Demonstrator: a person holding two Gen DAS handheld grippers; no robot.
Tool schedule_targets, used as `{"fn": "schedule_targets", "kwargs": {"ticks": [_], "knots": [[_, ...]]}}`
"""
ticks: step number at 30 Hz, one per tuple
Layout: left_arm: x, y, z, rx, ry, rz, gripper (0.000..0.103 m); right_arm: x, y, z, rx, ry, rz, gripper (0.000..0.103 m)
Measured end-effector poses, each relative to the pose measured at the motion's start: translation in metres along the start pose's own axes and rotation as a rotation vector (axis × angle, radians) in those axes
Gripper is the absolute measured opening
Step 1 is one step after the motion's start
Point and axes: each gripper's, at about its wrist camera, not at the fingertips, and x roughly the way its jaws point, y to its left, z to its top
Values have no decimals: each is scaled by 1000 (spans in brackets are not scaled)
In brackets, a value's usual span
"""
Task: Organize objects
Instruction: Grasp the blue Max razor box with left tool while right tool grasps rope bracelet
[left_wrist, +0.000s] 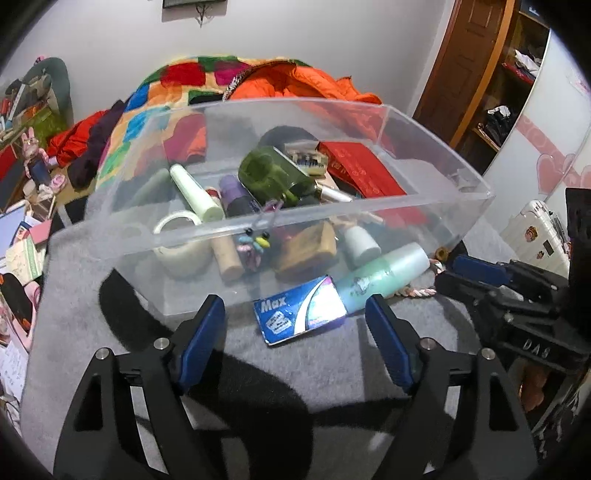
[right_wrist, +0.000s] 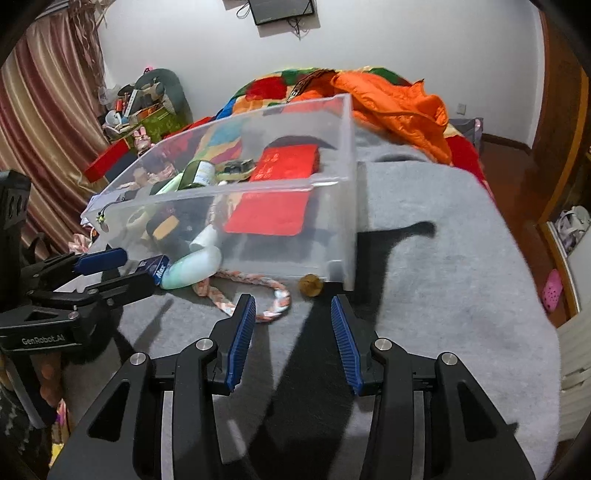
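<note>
While both grippers hung over the grey blanket (left_wrist: 332, 365), the clear plastic bin (left_wrist: 369, 206) stood just ahead of them, filled with small items: a dark green bottle (left_wrist: 273, 173), a red box (left_wrist: 360, 168), a pale green tube (left_wrist: 195, 194), a roll of tape (left_wrist: 177, 221) and a white cup (left_wrist: 360, 242). Outside the bin, close against its near wall, a blue "Max" packet (left_wrist: 295, 314) lay flat on the blanket with a mint-green bottle (left_wrist: 380, 275) touching its far corner. The left gripper (left_wrist: 295, 325) was spread wide with nothing pinched; the packet lay between its 2 blue pads, though whether the pads reached the blanket could not be told. The right gripper (right_wrist: 293, 321) stood partly spread and empty, its tips just short of a braided pink-and-white rope (right_wrist: 255, 299) looped on the blanket and a small brown round object (right_wrist: 311, 285) resting by the bin's corner.
</note>
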Motion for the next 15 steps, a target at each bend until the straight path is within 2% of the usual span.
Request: {"fn": "schedule_targets", "kwargs": {"ticks": [3,7,15], "knots": [[5,-1,-2,2,17,1,78,4,9,-2,-24,-12,-31,36],[7,1,-4,-5,27,4,76,6,18,-5,-58,-25,-27,14],[0,7,-12,-23,-7,32,50,-2,24,-14,-92,-54,-49,7]]}}
